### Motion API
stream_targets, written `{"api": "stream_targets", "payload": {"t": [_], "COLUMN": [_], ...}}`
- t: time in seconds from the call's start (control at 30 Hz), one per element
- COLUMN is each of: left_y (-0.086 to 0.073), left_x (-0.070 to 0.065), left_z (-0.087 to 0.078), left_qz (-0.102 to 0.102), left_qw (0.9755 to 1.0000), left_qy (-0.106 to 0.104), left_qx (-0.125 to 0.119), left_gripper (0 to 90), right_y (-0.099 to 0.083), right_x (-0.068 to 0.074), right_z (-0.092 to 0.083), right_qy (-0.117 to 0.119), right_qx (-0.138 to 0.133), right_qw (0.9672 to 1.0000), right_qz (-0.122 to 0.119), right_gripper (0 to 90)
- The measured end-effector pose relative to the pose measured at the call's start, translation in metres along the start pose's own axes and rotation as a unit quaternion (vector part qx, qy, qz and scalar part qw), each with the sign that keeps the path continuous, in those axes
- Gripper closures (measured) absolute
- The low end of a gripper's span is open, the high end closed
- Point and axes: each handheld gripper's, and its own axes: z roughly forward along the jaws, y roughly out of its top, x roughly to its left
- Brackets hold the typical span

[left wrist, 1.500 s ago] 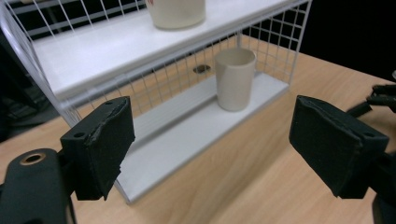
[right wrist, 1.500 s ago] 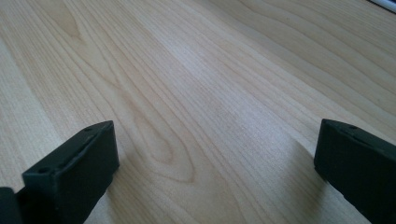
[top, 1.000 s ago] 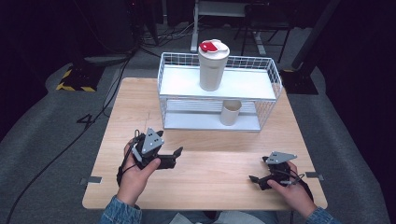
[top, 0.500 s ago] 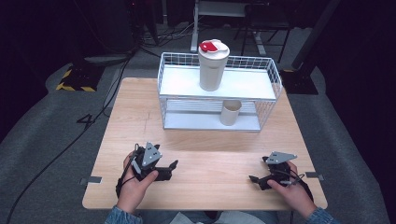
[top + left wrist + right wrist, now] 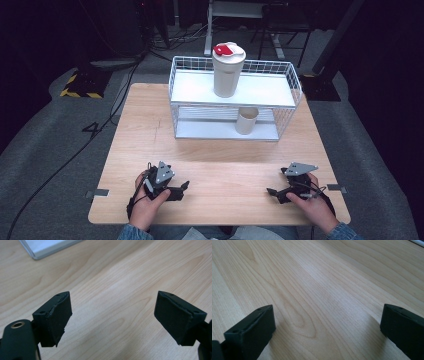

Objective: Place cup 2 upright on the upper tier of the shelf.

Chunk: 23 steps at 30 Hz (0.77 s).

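My left gripper (image 5: 184, 187) lies low over the front left of the wooden table (image 5: 225, 165), in a person's hand. In the left gripper view its jaws (image 5: 112, 315) stand apart, with bare wood between them. My right gripper (image 5: 270, 191) rests at the front right, pointing toward the middle. Its jaws (image 5: 327, 325) are spread wide over bare wood. A tall white tumbler (image 5: 228, 72) with a red and white lid stands on the top shelf of a white wire rack (image 5: 174, 95). A small beige cup (image 5: 246, 121) stands on the lower shelf.
The rack takes up the back half of the table. A corner of its base plate (image 5: 47, 247) shows in the left gripper view. Cables and a chair base lie on the dark floor behind the table.
My left gripper has sunk toward the table and drawn back toward the front edge. The right gripper has stayed put.
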Motion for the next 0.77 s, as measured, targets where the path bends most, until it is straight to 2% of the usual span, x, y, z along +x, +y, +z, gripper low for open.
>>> {"api": "stream_targets", "payload": {"t": [0.3,0.4,0.43,0.5,0.57,0.77], "left_y": [-0.01,-0.01,-0.01,-0.009,-0.009,-0.009], "left_x": [-0.002,0.0,-0.001,0.003,0.003,0.005], "left_z": [0.012,0.012,0.013,0.013,0.014,0.016], "left_qz": [0.009,0.003,-0.007,-0.01,-0.009,-0.014], "left_qw": [0.9985,0.9985,0.9985,0.9981,0.9982,0.9978], "left_qy": [0.009,0.006,0.003,-0.005,0.001,-0.002], "left_qx": [0.053,0.054,0.055,0.061,0.06,0.064], "left_gripper": [15.2,15.2,15.1,14.6,13.3,9.4], "right_y": [0.0,0.0,0.0,0.0,0.0,0.0], "right_x": [0.0,0.0,0.0,0.0,0.0,0.0], "right_z": [0.0,0.0,0.0,0.0,0.0,0.0], "right_qy": [0.0,0.0,0.0,0.0,0.0,0.0], "right_qx": [0.0,0.0,0.0,0.0,0.0,0.0], "right_qw": [1.0,1.0,1.0,1.0,1.0,1.0], "right_qz": [0.0,0.0,0.0,0.0,0.0,0.0], "right_gripper": [0.0,0.0,0.0,0.0,0.0,0.1]}}
